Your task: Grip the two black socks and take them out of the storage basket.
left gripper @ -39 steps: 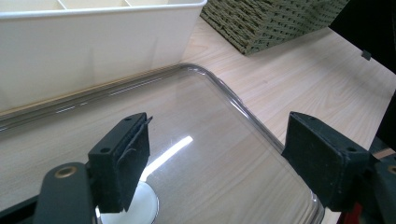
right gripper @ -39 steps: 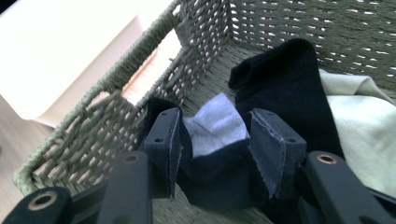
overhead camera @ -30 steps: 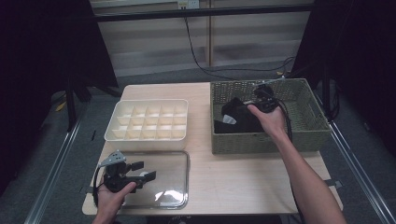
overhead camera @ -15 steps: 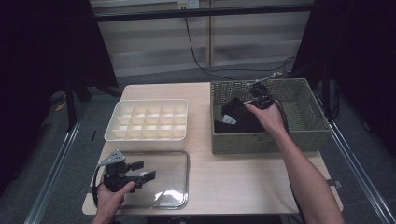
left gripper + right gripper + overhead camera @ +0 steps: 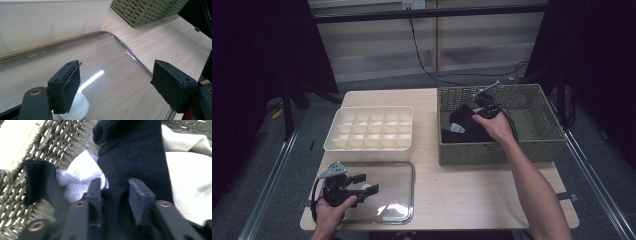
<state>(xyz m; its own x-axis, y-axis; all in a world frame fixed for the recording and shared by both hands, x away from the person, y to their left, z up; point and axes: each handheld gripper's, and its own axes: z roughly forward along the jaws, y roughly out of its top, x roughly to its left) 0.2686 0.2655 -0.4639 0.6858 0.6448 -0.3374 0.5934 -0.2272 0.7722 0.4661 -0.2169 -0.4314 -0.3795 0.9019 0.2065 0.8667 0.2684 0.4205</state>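
The right gripper [image 5: 113, 192] is down inside the woven basket [image 5: 537, 145], and its jaws have just been closing, now pinching a fold of the black sock [image 5: 135, 157] that lies there on top of white socks [image 5: 82, 173]. The left gripper [image 5: 362, 184] rests with its jaws spread wide over the clear lid [image 5: 110, 65] on the surface [image 5: 472, 190], just in front of the white divided tray [image 5: 369, 129]

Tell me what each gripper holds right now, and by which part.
The right gripper, jaws just closing, pinches a fold of the dark sock in the wicker basket. The left gripper is open over the clear lid, holding nothing.
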